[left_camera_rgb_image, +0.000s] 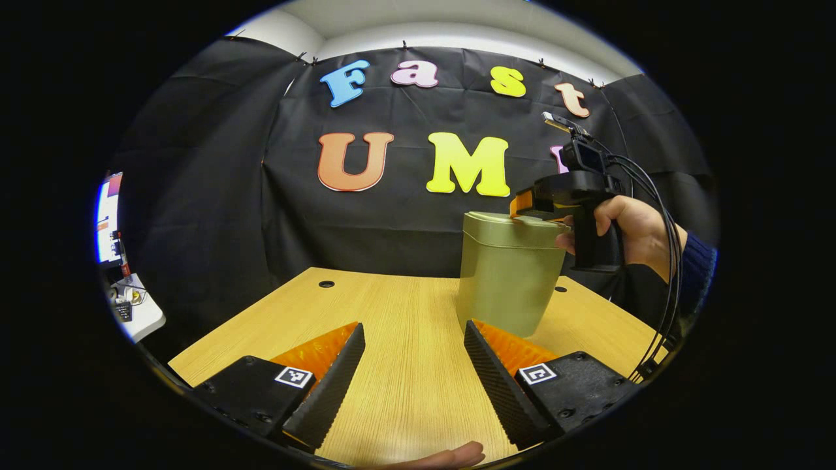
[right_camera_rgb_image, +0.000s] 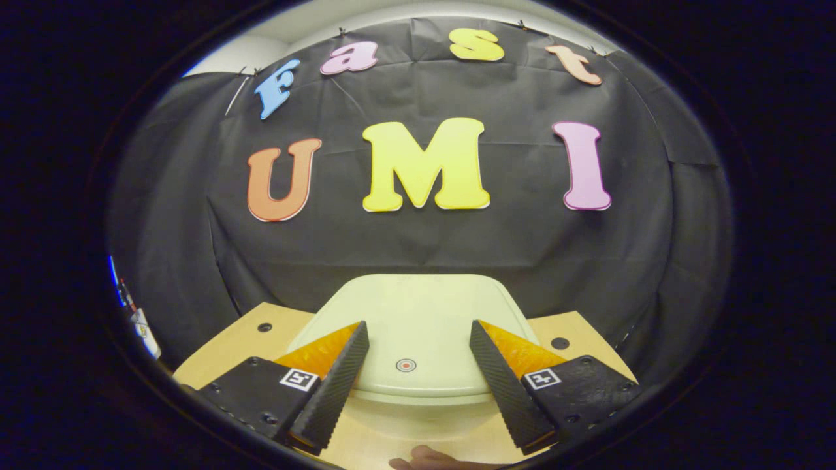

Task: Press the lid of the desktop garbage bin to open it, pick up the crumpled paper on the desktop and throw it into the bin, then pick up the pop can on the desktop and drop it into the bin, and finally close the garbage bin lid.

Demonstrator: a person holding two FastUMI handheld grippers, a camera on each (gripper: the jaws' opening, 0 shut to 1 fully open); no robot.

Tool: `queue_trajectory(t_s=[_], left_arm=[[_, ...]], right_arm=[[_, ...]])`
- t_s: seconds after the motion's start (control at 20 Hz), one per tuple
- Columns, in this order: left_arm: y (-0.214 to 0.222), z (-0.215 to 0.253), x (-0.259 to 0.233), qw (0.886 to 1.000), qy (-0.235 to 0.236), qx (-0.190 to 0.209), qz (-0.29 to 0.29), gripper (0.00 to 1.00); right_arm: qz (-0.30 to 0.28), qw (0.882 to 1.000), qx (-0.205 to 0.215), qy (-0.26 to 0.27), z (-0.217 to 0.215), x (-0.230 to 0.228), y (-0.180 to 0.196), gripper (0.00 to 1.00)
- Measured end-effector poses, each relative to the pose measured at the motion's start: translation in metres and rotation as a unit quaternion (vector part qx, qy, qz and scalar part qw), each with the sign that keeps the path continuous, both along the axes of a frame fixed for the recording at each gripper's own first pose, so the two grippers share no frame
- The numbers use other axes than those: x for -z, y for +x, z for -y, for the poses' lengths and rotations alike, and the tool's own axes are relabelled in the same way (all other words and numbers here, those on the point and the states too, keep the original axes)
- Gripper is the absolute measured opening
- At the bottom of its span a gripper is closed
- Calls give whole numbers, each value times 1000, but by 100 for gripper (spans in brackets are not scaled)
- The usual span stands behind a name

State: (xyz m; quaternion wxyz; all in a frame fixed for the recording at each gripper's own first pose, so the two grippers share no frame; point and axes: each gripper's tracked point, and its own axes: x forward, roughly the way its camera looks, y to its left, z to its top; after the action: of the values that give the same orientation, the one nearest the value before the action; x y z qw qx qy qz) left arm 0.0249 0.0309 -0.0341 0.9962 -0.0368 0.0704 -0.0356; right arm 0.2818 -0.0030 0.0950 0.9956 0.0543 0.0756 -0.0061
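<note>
A pale olive garbage bin [left_camera_rgb_image: 509, 281] stands on the wooden table [left_camera_rgb_image: 392, 307], its lid [left_camera_rgb_image: 516, 225] down. In the left gripper view a hand [left_camera_rgb_image: 633, 225] holds my right gripper [left_camera_rgb_image: 526, 207] level with the lid, its fingers reaching over the lid's right edge. The right gripper view looks down on that lid [right_camera_rgb_image: 418, 297], which carries a small red ring mark [right_camera_rgb_image: 405, 365]. My right gripper [right_camera_rgb_image: 418, 324] is open just above the lid, one finger on each side of the mark. My left gripper [left_camera_rgb_image: 414, 325] is open low over the table, left of the bin, with nothing between its fingers.
Two round cable holes [left_camera_rgb_image: 326, 284] [left_camera_rgb_image: 560, 288] sit near the table's far edge. Black cables [left_camera_rgb_image: 663, 261] hang from the right gripper. A lit screen [left_camera_rgb_image: 108, 215] and a white shelf with small items [left_camera_rgb_image: 134, 307] stand off the table's left side.
</note>
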Motion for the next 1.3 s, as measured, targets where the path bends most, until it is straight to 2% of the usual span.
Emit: queue_trajectory(t_s=[0.1, 0.15, 0.35, 0.7, 0.8, 1.0, 1.2, 1.3], left_arm=[[1, -2, -1, 1000, 1, -1, 2, 99], [1, -3, -1, 1000, 1, -3, 2, 98], [4, -6, 0, 1000, 1, -8, -1, 99], [2, -6, -2, 1000, 5, -8, 4, 98], [2, -5, -3, 1000, 7, -8, 7, 99], [4, -3, -1, 1000, 4, -15, 5, 99], [0, 2, -5, 999, 26, -19, 17, 99], [-2, 6, -10, 999, 29, -21, 27, 99]], right_arm=[[16, 1000, 5, 3, -1, 0, 1, 96], [23, 1000, 8, 2, -1, 1, -1, 98], [42, 999, 18, 2, 0, 1, -4, 98], [63, 998, 5, -10, -1, -1, -25, 98], [66, 998, 10, -16, 6, -2, -41, 94], [93, 995, 19, -21, 20, -14, -88, 96], [104, 994, 26, -21, 38, -6, -147, 98], [111, 992, 41, -41, 53, 3, -174, 94]])
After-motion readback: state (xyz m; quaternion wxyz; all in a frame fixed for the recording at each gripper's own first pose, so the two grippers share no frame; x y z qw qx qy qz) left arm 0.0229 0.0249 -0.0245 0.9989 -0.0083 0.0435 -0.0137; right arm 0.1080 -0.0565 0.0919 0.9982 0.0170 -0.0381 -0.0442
